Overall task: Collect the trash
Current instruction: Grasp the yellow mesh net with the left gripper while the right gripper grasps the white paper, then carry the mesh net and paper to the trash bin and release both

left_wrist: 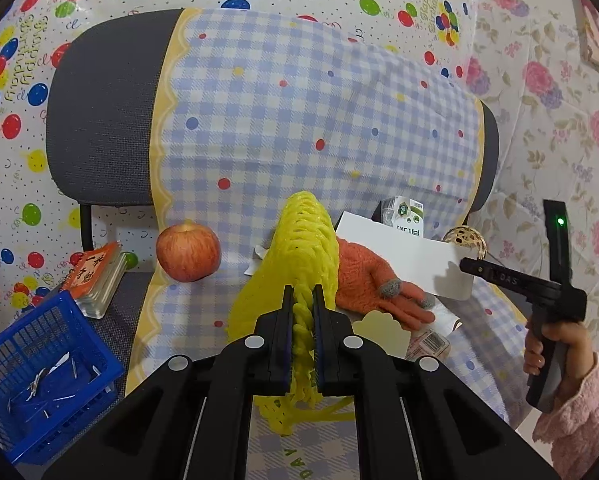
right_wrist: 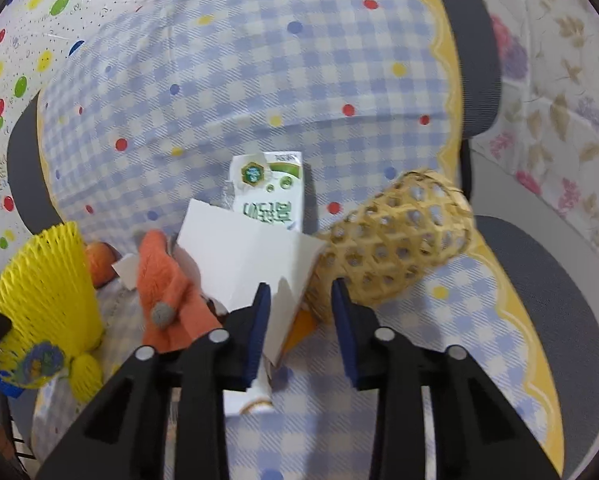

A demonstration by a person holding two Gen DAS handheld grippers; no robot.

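Observation:
My left gripper [left_wrist: 302, 300] is shut on a yellow foam fruit net [left_wrist: 299, 248] and holds it over the checkered chair seat; the net also shows in the right wrist view [right_wrist: 47, 280]. My right gripper [right_wrist: 299, 292] is open, its jaws on either side of the lower corner of a white card [right_wrist: 251, 256], which also shows in the left wrist view [left_wrist: 403, 256]. A green-and-white milk carton [right_wrist: 269, 192] lies behind the card. An orange glove [right_wrist: 167, 288] lies to the card's left. The right gripper shows in the left wrist view [left_wrist: 465, 266].
A blue plastic basket [left_wrist: 39, 372] with small scraps stands at the seat's left edge. A red apple [left_wrist: 188, 254] and an orange booklet stack [left_wrist: 95, 280] lie near it. A woven bamboo holder [right_wrist: 391, 244] lies right of the card. A barcode wrapper [left_wrist: 427, 342] lies by the glove.

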